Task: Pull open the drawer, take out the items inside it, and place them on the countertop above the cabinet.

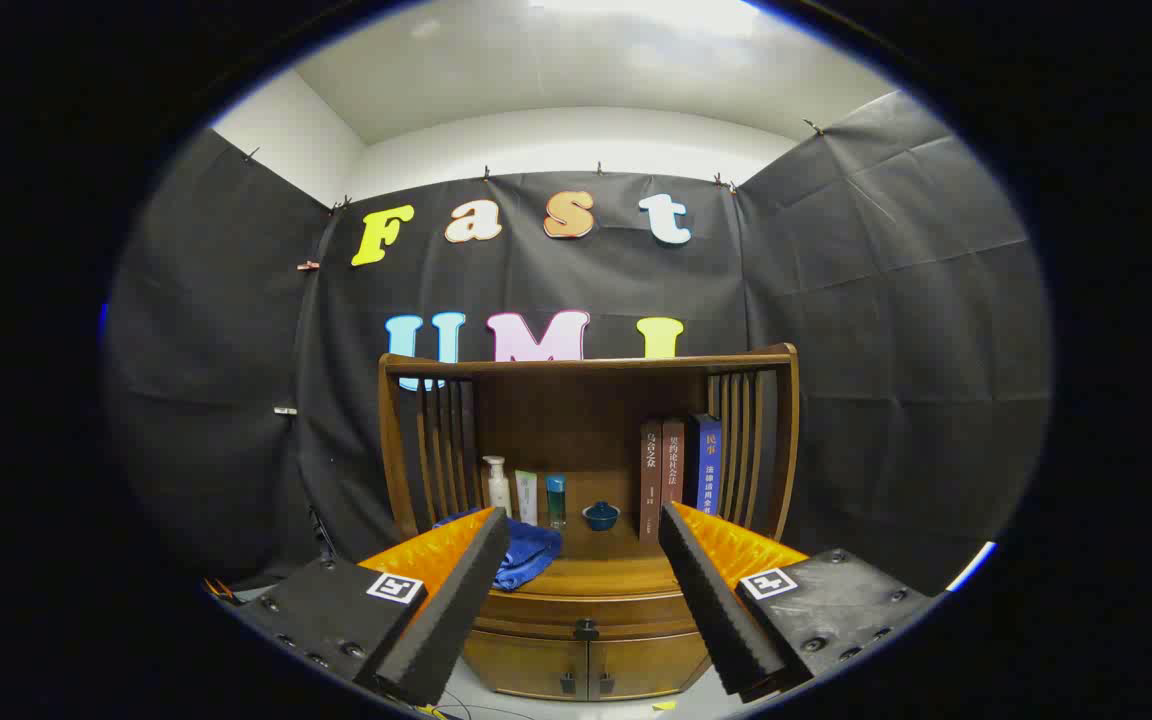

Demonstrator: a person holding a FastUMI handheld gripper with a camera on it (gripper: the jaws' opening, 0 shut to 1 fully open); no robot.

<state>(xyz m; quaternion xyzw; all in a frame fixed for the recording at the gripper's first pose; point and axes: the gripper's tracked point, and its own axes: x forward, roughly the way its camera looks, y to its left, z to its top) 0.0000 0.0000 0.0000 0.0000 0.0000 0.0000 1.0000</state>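
A brown wooden cabinet (586,640) stands ahead, beyond my fingers. Its drawer (586,608) with a small dark knob (586,629) sits shut under the countertop (596,575). Two lower doors (586,665) are shut below it. My gripper (584,560) is open and holds nothing. Its two fingers frame the countertop from a distance, well short of the cabinet. What lies inside the drawer is hidden.
On the countertop lie a blue cloth (526,555), a pump bottle (497,487), a white tube (526,497), a small blue-capped bottle (556,498), a little blue bowl (600,515) and three upright books (678,470). A slatted wooden hutch (591,365) encloses the counter.
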